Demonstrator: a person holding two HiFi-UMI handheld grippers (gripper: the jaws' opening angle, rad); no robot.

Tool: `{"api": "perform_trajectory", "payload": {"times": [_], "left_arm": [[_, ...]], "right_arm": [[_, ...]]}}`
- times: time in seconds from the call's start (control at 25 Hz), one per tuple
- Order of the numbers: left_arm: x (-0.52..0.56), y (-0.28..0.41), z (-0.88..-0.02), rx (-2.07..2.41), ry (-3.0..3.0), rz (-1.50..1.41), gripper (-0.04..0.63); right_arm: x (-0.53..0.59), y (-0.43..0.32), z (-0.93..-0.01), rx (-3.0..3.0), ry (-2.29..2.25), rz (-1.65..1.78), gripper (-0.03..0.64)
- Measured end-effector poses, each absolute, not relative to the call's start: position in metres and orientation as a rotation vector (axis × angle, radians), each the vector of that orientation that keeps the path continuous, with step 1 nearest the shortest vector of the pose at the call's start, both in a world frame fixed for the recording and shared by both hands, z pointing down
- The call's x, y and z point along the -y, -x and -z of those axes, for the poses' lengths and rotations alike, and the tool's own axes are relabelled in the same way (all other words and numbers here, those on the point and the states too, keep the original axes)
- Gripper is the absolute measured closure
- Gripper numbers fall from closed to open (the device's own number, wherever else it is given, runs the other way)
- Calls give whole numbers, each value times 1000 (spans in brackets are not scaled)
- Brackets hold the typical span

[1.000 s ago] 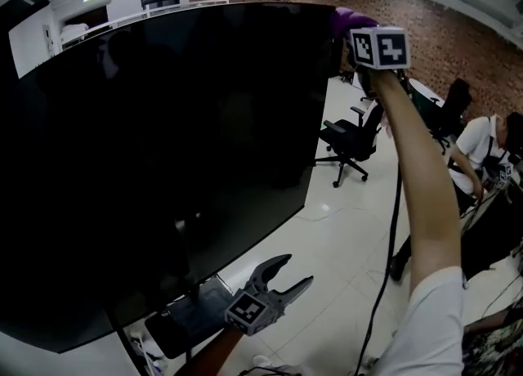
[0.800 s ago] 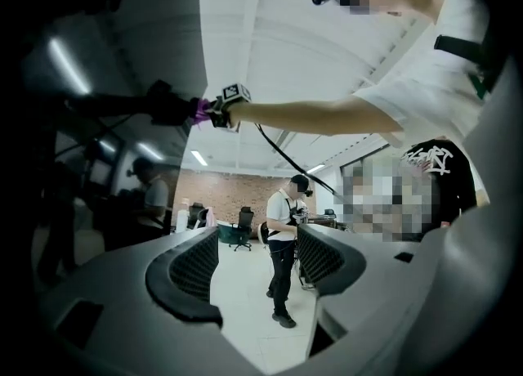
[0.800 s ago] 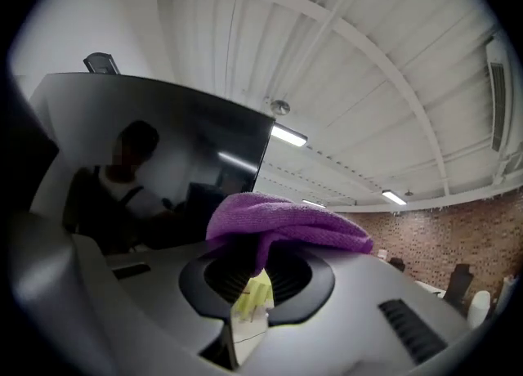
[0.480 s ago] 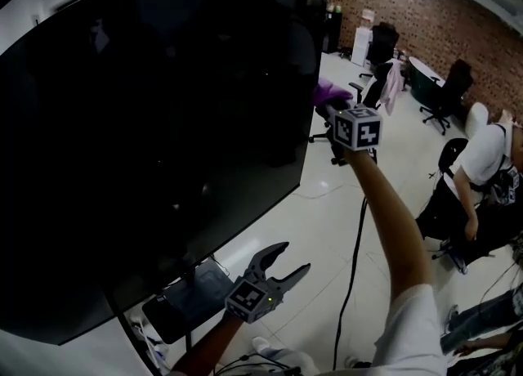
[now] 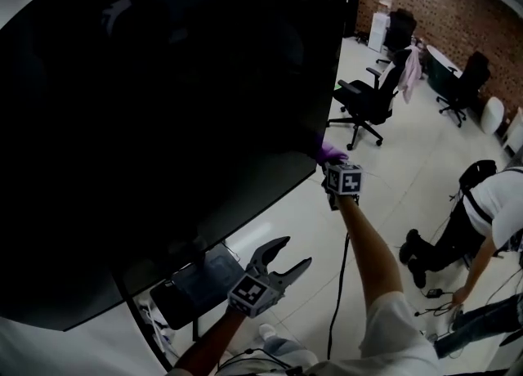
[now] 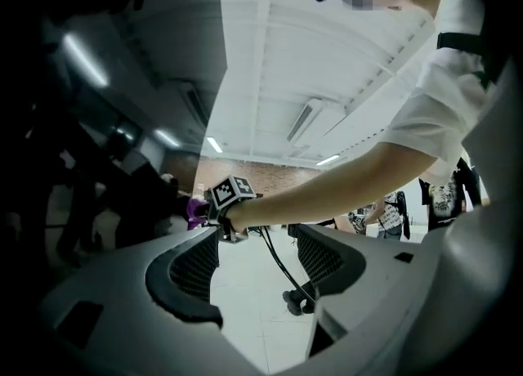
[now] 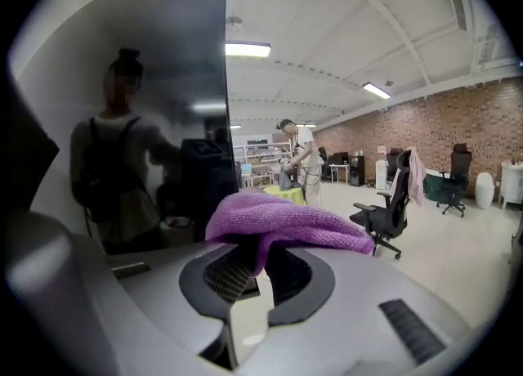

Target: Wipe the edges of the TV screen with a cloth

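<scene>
Risk 1: purple microfibre cloth (image 7: 286,223) is pinched by one small fold only. Drag along the bezel could pull it out of the right gripper (image 7: 257,266).
Risk 2: hard jaw tips sit just behind the fabric. Push too hard and plastic, not cloth, meets the large black TV screen (image 5: 163,105).
Cloth vs fingers: the fold runs down between the right jaws, and the bulk drapes over and ahead of the tips.
Cloth location: at the screen's right vertical edge, near the bottom corner. Contact looks likely but I can't confirm it.
Right jaws: clamped on the cloth.
Left gripper (image 5: 292,253): jaws wide, nothing between them. It hangs low below the screen, well apart from the cloth.
</scene>
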State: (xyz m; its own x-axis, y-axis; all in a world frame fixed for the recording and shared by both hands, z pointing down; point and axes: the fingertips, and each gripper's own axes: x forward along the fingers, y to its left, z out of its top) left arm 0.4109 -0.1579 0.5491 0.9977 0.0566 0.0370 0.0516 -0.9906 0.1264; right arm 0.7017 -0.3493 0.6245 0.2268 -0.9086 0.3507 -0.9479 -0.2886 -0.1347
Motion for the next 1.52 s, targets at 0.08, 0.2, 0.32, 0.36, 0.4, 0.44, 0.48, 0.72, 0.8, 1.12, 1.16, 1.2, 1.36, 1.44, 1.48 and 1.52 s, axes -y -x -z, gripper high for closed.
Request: {"api": "perform_trajectory", "payload": {"times": [0.08, 0.2, 0.32, 0.36, 0.4, 0.44, 0.48, 0.72, 0.8, 1.12, 1.16, 1.2, 1.36, 1.44, 1.48, 1.52], "left_arm": [[163, -411, -552, -65, -3006, -73, 305], [169, -408, -553, -43, -3002, -92, 305], [171, -400, -565, -47, -3033, -81, 305], [172, -398, -568, -45, -3038, -81, 305], [172, -395, -567, -30, -3029, -86, 305], [172, -393, -564, -7, -3011, -93, 305], [172, -390, -561, 13, -2995, -98, 305], [174, -361, -561, 68, -2983, -96, 305], [174, -349, -566, 78, -3002, -87, 305], [189, -289, -563, 233, -3021, -97, 305], [190, -279, -562, 256, -3023, -92, 305], [190, -267, -559, 284, -3020, -87, 305], [195, -216, -562, 387, -3035, -90, 305], [202, -192, -561, 466, -3012, -81, 305], [204, -181, -555, 509, -2989, -66, 305], [206, -170, -548, 550, -2960, -51, 305]], "right_arm": [[351, -707, -648, 1789, -2385, -627, 565], [354, -709, -669, 1779, -2362, -726, 565], [349, -707, -695, 1721, -2299, -786, 565], [348, -704, -702, 1712, -2295, -808, 565], [346, -701, -707, 1707, -2304, -834, 565], [344, -698, -710, 1702, -2322, -851, 565], [341, -697, -711, 1692, -2342, -851, 565], [327, -668, -727, 1660, -2347, -922, 566], [328, -646, -730, 1709, -2328, -935, 566], [340, -547, -722, 1890, -2306, -972, 565], [339, -533, -722, 1903, -2290, -965, 565], [338, -519, -721, 1917, -2275, -965, 565], [335, -457, -724, 1969, -2226, -993, 565], [338, -430, -728, 1986, -2192, -969, 564], [339, -416, -728, 2000, -2178, -955, 565], [340, -402, -727, 2016, -2165, -944, 565]]}}
